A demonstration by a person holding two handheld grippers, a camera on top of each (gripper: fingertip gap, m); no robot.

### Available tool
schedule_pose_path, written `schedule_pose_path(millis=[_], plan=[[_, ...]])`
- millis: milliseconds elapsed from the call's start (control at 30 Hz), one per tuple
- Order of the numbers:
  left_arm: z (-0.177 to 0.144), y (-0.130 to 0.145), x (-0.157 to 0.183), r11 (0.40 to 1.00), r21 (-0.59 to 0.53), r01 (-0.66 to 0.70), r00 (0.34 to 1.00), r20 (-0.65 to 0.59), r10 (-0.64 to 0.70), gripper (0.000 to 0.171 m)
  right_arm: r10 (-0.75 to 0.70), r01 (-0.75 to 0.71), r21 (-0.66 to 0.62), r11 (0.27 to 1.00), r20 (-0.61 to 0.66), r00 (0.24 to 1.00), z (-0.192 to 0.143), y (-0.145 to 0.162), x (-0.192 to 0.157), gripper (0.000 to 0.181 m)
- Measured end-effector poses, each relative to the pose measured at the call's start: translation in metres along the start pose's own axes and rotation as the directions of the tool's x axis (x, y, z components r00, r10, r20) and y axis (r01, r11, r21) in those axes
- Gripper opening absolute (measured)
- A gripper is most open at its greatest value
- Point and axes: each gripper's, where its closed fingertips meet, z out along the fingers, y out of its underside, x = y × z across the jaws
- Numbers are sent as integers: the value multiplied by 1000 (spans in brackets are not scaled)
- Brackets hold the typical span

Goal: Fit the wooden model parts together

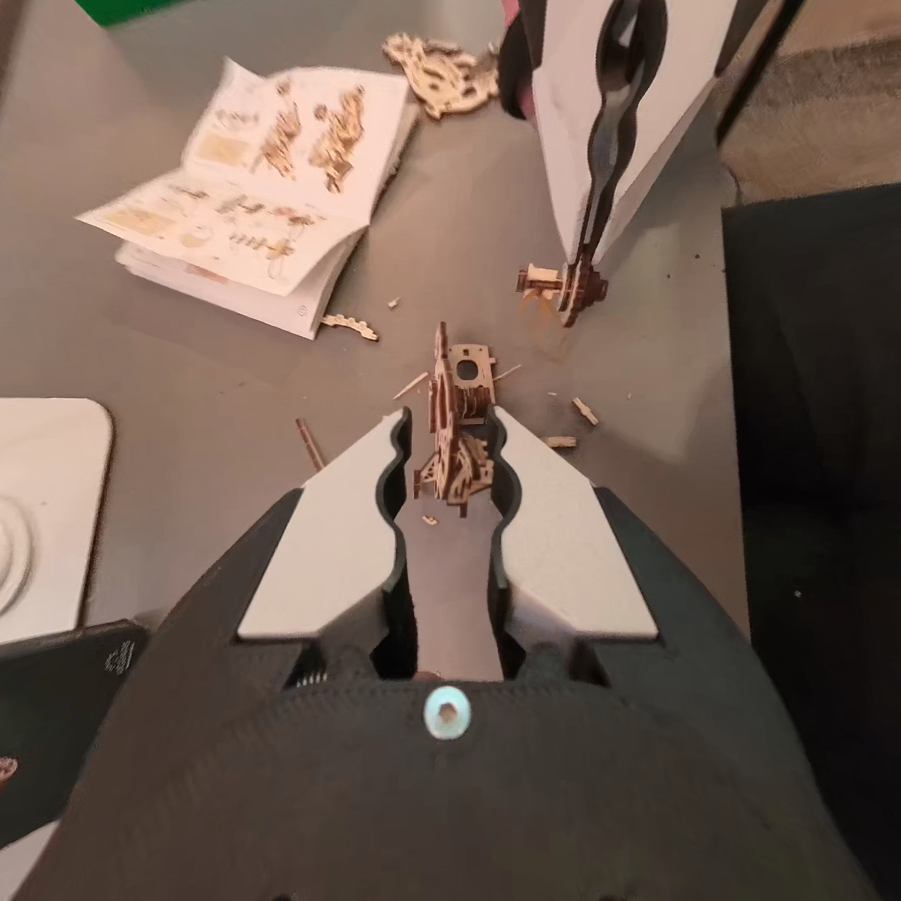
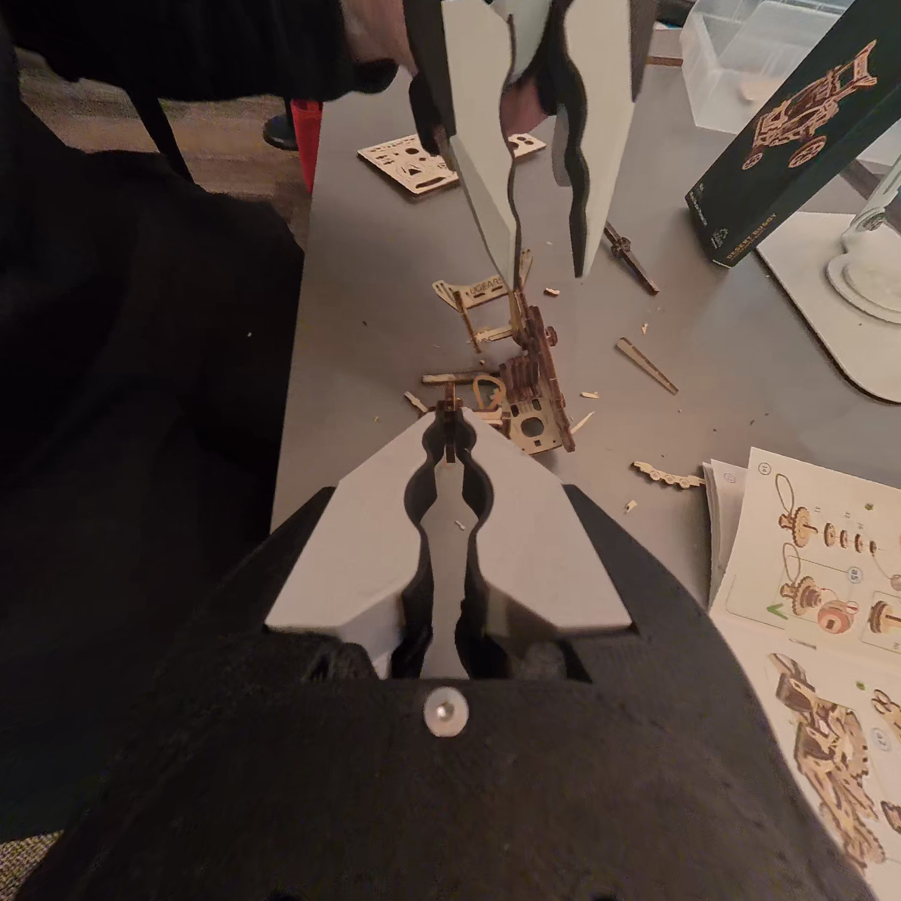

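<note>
The partly built wooden model lies on the grey table, between the fingers of my left gripper. That gripper is open and straddles the model; its right finger is against the model and a gap shows on the left. In the right wrist view the left gripper comes down from above onto the model. My right gripper is shut on a small wooden gear-and-axle part, just left of the model. In the left wrist view it holds the part low over the table.
An open instruction booklet lies nearby. A cut-out wooden sheet, a black box, a white base and a clear container stand around. Loose pieces include a toothed strip, a wedge and a rod. The table edge runs along the left. The tips of one gripper are about 8 cm away from the tips of the other. To the rod: left tips about 11 cm, right tips about 20 cm. The right camera catches it too, in the right wrist view.
</note>
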Motion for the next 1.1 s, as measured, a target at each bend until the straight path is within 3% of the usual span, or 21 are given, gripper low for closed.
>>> schedule_pose_path(millis=[133, 200, 333, 1100], plan=[[22, 15, 0, 975, -219, 26, 985, -158, -62, 27, -11, 11, -18, 1000, -5, 1000, 6, 6, 8, 0], [28, 18, -2, 968, -251, 21, 980, -188, -70, 21, -21, 21, -27, 999, -9, 1000, 8, 8, 9, 0], [33, 16, 1, 968, -246, 46, 961, -252, -110, 7, -26, 25, -19, 999, -11, 1000, 9, 11, 8, 0], [38, 7, 0, 952, -241, 190, 828, -482, -287, 6, 12, -11, 19, 1000, -29, 1000, 8, 16, 18, 0]])
